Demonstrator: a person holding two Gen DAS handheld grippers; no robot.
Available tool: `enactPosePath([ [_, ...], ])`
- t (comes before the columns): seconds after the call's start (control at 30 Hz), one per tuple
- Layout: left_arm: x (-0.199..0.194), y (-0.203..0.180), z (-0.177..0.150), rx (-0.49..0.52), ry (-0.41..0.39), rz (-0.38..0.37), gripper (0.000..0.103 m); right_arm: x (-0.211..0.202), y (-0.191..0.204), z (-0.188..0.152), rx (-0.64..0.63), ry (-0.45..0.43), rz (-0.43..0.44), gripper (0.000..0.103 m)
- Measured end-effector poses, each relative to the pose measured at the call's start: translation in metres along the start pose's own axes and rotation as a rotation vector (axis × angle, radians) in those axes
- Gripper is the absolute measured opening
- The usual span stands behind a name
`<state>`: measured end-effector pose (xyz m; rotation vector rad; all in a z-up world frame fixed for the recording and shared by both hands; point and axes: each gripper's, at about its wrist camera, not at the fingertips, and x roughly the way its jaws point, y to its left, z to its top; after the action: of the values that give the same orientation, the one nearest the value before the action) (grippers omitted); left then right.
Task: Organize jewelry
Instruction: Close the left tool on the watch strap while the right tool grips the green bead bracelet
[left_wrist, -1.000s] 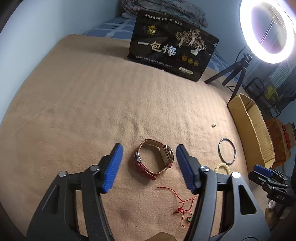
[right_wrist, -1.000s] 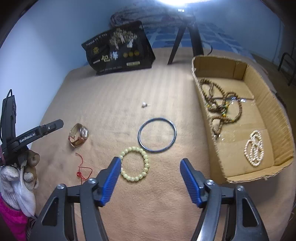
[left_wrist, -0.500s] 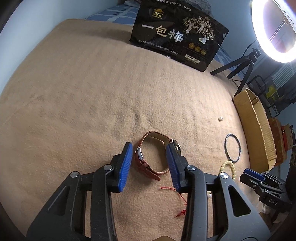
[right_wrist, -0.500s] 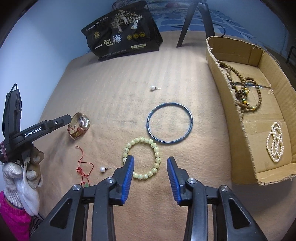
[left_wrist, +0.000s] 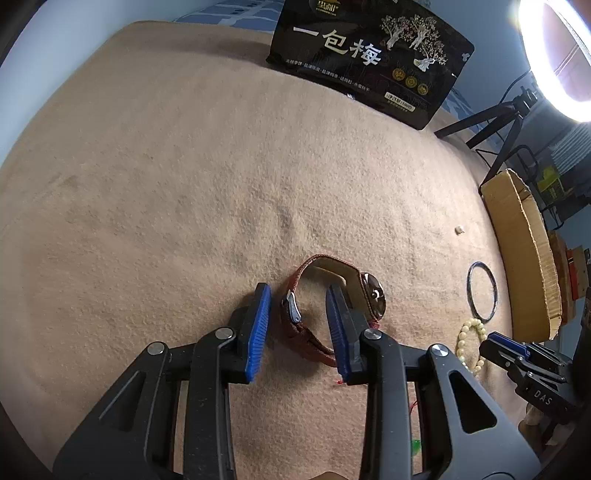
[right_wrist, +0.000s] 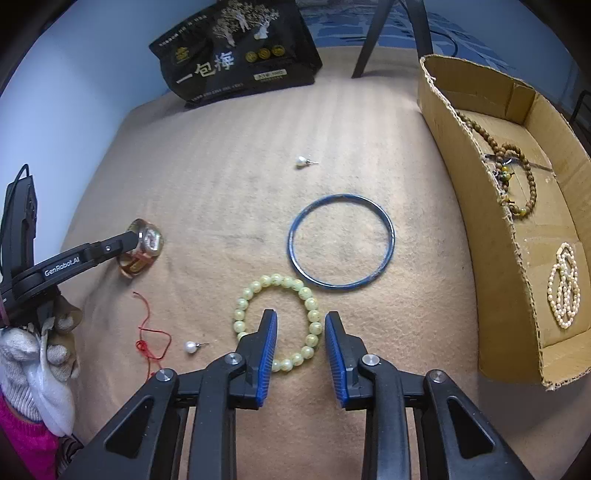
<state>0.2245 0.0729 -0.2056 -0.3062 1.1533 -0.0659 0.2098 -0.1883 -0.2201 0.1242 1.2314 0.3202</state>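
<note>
1. The left gripper (left_wrist: 297, 325) is pointing steeply down at the blanket (left_wrist: 166, 184), its jaws narrow and closing around the buckle side of the watch (left_wrist: 332, 295)'s strap; the blue pads (left_wrist: 258, 325) are not yet pressing on it, with gaps showing on both sides.
2. The watch is lying on its side on the blanket, its face turned out past the right-hand finger, which is standing inside the strap loop.
3. The right gripper (right_wrist: 300, 343) is also pointing down with jaws narrow and closing; the near right part of the green bracelet (right_wrist: 275, 317) is lying between the pads (right_wrist: 267, 347), which are not yet touching the beads.
4. Just beyond the bracelet, a blue bangle (right_wrist: 341, 242) is lying flat on the blanket.
5. To the left of the bracelet, a pearl stud (right_wrist: 190, 347) and a red cord (right_wrist: 149, 332) are lying close together; a second stud (right_wrist: 303, 161) is sitting farther off, beyond the bangle.
6. At the right, a cardboard box (right_wrist: 480, 206) is holding brown beads (right_wrist: 513, 173) and a pearl strand (right_wrist: 563, 284).
7. A gloved hand (right_wrist: 33, 354) is gripping the left gripper's handle.
8. A black bag (right_wrist: 236, 48) is standing at the far edge of the blanket, with a ring light (left_wrist: 554, 55) to its right.
</note>
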Motion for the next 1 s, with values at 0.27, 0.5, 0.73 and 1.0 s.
enactPosePath([
  [0.27,0.005,0.001,0.0,-0.002,0.003,0.007,0.016,0.006,-0.002,0.003,0.002,0.01,-0.012,0.019],
  [0.5,0.004,0.001,-0.001,-0.006,-0.006,0.018,0.009,0.007,-0.001,0.004,-0.003,0.008,-0.026,0.006],
  [0.73,-0.002,-0.002,-0.001,-0.004,-0.017,0.015,0.009,-0.001,-0.001,0.003,0.001,-0.016,-0.017,0.005],
  [1.0,-0.018,-0.011,0.0,0.005,-0.047,-0.005,0.009,-0.019,0.003,0.003,0.001,-0.069,0.001,0.005],
])
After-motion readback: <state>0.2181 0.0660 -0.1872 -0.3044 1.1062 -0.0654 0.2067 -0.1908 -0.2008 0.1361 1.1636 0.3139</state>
